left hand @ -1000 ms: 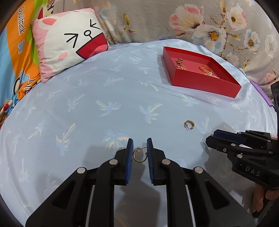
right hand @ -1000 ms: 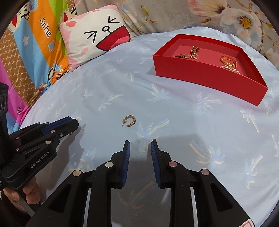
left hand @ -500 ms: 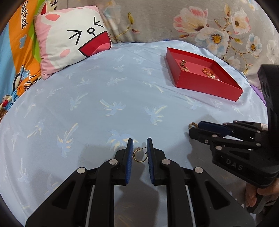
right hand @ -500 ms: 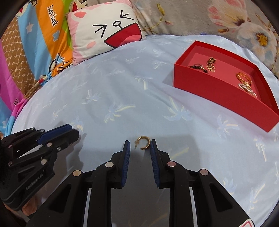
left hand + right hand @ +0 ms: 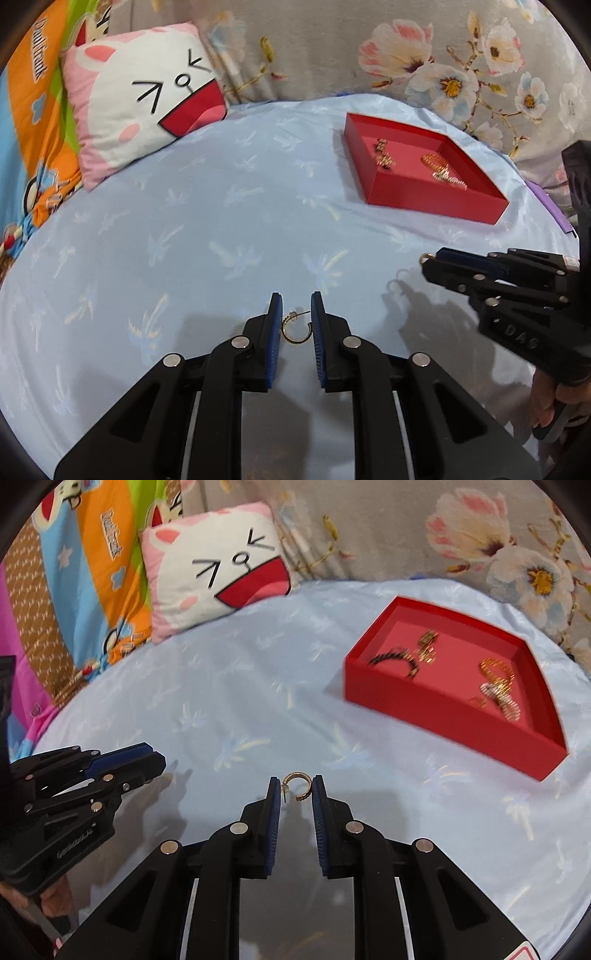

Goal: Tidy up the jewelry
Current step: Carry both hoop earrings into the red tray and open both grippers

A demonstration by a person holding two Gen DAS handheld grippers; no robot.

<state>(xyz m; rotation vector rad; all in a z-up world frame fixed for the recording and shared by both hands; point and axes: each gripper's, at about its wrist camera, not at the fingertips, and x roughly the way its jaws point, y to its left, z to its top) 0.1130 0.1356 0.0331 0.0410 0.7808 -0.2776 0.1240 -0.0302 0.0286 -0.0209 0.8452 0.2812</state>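
Each claw (image 5: pixel 296 317) (image 5: pixel 296 794) pinches a hoop (image 5: pixel 294 329) (image 5: pixel 296 786); the tray (image 5: pixel 443 716) lies far right (nearer the right claw).

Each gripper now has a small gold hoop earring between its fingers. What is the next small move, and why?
Probably carry both toward the red tray. The left gripper holds one gold hoop and the right gripper the other hoop, lifted above the blue sheet. The tray already holds other jewelry.
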